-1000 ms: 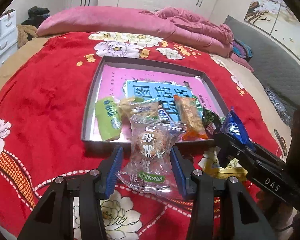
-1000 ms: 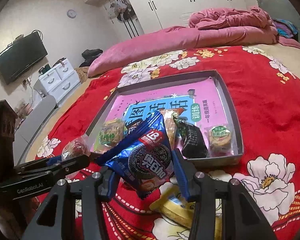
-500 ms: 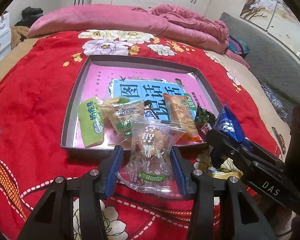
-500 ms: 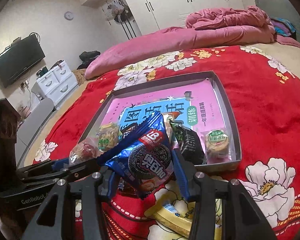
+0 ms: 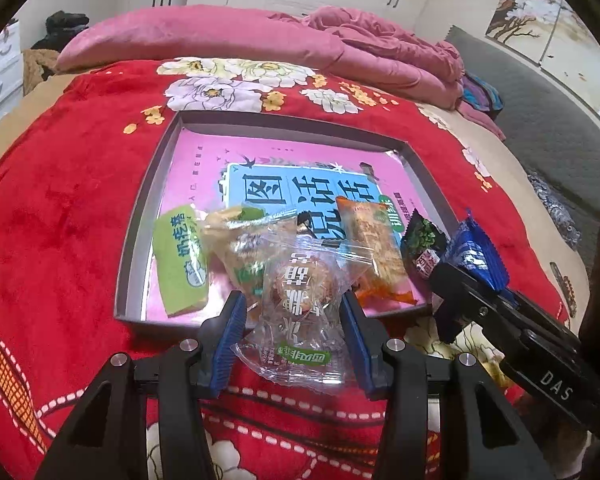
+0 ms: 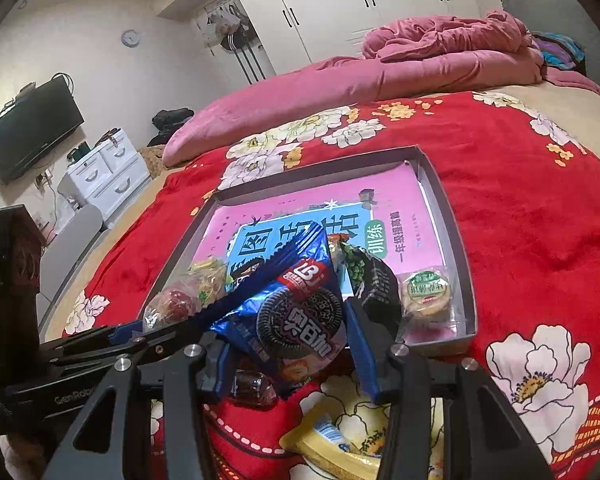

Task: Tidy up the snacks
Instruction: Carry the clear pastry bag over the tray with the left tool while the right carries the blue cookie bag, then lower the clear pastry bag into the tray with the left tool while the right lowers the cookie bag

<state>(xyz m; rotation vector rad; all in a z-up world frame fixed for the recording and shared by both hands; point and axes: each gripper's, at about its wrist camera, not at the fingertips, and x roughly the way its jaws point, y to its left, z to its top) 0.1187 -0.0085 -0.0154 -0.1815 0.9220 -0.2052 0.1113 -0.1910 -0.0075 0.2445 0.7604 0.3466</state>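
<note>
My left gripper (image 5: 292, 320) is shut on a clear-wrapped round pastry (image 5: 304, 292) and holds it over the near rim of the grey tray (image 5: 140, 224). My right gripper (image 6: 288, 332) is shut on a blue Oreo packet (image 6: 300, 312), also just short of the tray's near edge (image 6: 466, 280). In the tray a pink and blue book (image 5: 300, 188) lies under a green bar (image 5: 180, 260), a yellowish packet (image 5: 240, 240), an orange packet (image 5: 374, 248) and a dark green packet (image 5: 422, 240). A round green-label cake (image 6: 426, 292) sits at the tray's near right corner.
The tray rests on a red flowered blanket (image 5: 60, 200). A yellow packet (image 6: 340, 440) and a dark wrapped sweet (image 6: 252, 388) lie on the blanket below my right gripper. Pink bedding (image 5: 260, 44) is piled at the far end. White drawers (image 6: 104, 176) stand at left.
Both grippers have moved forward toward the tray with their snacks; the tray now looks closer and more centred in the left wrist view. Both grips are unchanged.
</note>
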